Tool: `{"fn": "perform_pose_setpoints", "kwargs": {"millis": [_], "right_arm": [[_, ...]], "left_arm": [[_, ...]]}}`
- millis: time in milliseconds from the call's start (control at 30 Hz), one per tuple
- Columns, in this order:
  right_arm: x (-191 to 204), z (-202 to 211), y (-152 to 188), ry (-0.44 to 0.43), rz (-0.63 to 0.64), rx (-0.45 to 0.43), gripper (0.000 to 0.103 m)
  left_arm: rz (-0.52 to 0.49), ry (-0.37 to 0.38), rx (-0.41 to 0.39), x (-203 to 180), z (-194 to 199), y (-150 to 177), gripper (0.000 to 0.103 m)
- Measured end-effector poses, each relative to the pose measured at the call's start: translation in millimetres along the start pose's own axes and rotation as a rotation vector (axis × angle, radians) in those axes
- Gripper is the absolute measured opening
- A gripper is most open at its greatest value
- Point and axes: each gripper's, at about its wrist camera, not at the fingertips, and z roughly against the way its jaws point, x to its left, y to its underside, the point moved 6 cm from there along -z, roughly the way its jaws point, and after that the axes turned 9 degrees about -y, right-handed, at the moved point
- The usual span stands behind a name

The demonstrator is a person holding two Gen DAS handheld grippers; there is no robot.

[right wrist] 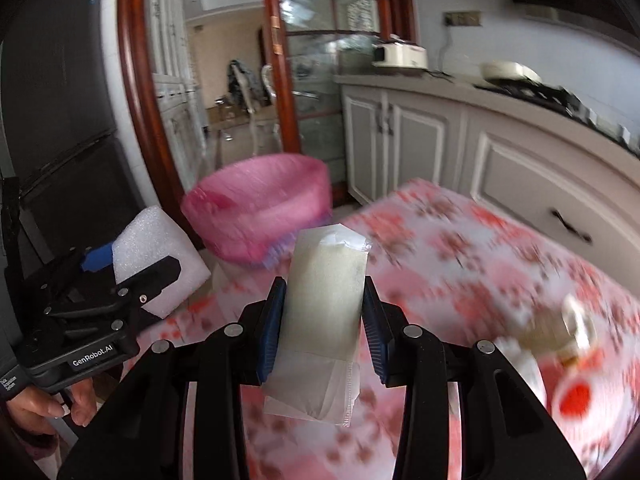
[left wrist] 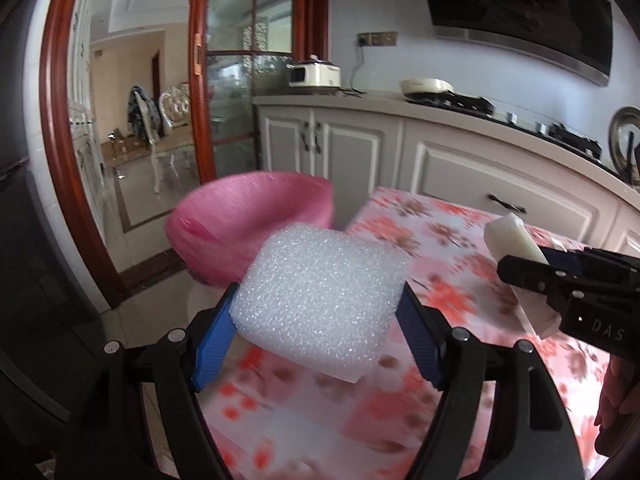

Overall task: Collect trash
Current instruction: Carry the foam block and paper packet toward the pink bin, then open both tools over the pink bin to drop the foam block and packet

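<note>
This is a kitchen. A long row of white cupboards [left wrist: 440, 160] runs along the far wall, with a stove top [left wrist: 460, 100] and a small white cooker [left wrist: 314, 74] on the counter. A big doorway with a dark red wooden frame [left wrist: 60, 140] opens into another room, and its glass door [left wrist: 236, 80] stands beside it. A tall dark fridge [right wrist: 60, 100] is on the left.

Close by is a table with a pink flower cloth [left wrist: 460, 240]. Its far edge sits near the cupboards, with a thin strip of floor between. Its left corner is just beside a pink trash bin [left wrist: 248, 224], which stands on the tiled floor [left wrist: 132, 328] with its top wide open.

The left gripper [left wrist: 320, 304] squeezes a big white foam block [left wrist: 320, 292] between its blue pads, held up over the table's left edge near the bin. The right gripper [right wrist: 324, 320] is squeezed narrow on a white paper packet [right wrist: 324, 312], also up over the table and pointing at the bin. A small blurry cup [right wrist: 572, 396] sits on the table at the right.
</note>
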Motion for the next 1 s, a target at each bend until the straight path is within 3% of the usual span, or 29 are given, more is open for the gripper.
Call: {"fn": "perform_pose_setpoints", "kwargs": {"millis": [233,467,733,867,1000], "right_arm": [[7.9,-56.7,-58.2,-0.093,0.055,-0.003,0.037],[8.4,-128.8,-113.2,-0.157,0.084,0.002,0.037],[-4.4,-199.0,-141.8,-0.19,0.069,0.029,0.039],[-8.6,-224.0,-144.7,-0.222,0.051,0.051,0.052],[-20.6,-230.3,-141.1,-0.233,-0.001,0.052,0.053]], "left_arm": [[0.007,-0.04,-0.029,45.1,-36.6,-39.0,0.074],[0.017,-0.096,-0.033,79.6,-97.4,-81.0,0.074],[0.054,-0.158,0.018,103.4,-175.8,-100.4,0.074],[0.049,-0.161,0.039,107.5,-207.5,-101.4,0.075],[0.062,-0.16,0.068,108.5,-223.6,-92.8,0.077]]}}
